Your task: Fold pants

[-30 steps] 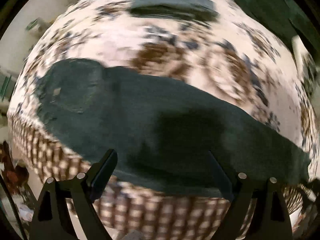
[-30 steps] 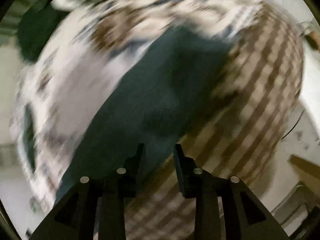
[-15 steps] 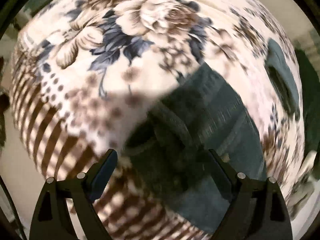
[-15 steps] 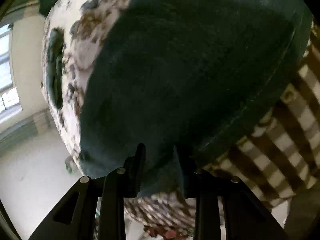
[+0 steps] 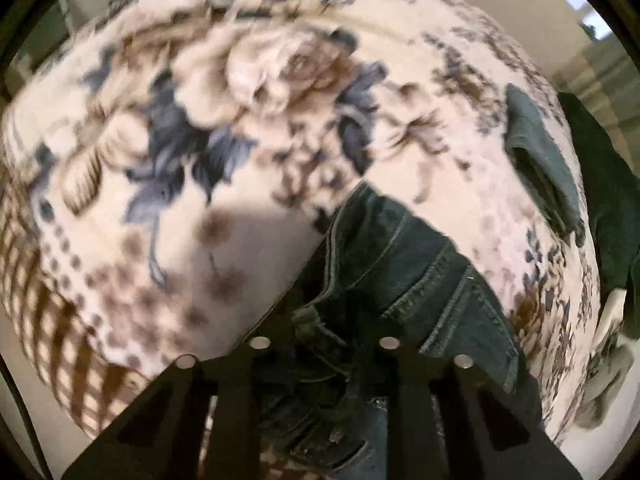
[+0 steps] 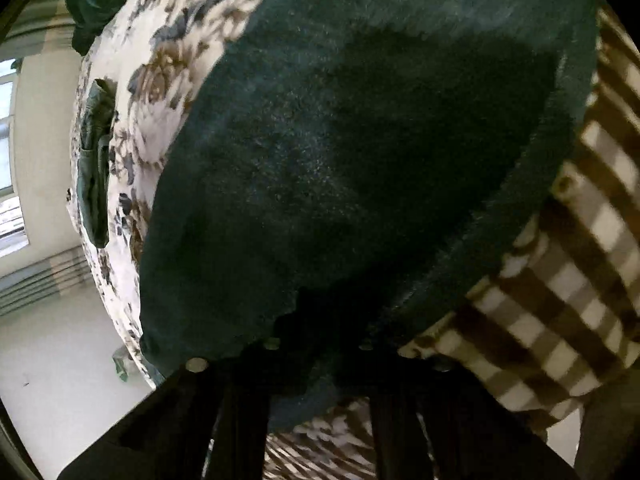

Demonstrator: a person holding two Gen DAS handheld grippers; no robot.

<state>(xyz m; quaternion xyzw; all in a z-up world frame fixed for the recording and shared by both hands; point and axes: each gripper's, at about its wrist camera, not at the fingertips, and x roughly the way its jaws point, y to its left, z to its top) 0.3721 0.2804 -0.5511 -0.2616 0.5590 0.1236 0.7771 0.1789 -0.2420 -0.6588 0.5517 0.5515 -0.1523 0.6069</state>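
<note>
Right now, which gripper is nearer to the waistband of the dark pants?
Left. The left gripper is at the waistband, with denim between its fingers. The right gripper sits at plain fabric; no waistband shows there.

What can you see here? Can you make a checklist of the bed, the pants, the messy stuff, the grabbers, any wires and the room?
Surface: flowered blanket with a brown checked border.
Job's things: dark pants spread on the blanket, waistband end at the left gripper.
Clutter: a folded dark garment on the blanket; more dark cloth at its far edge.
Grippers: left gripper shut on the pants; right gripper buried in the fabric, its fingers hidden.
Cables: nothing seen.
Surroundings: pale floor, a window.
</note>
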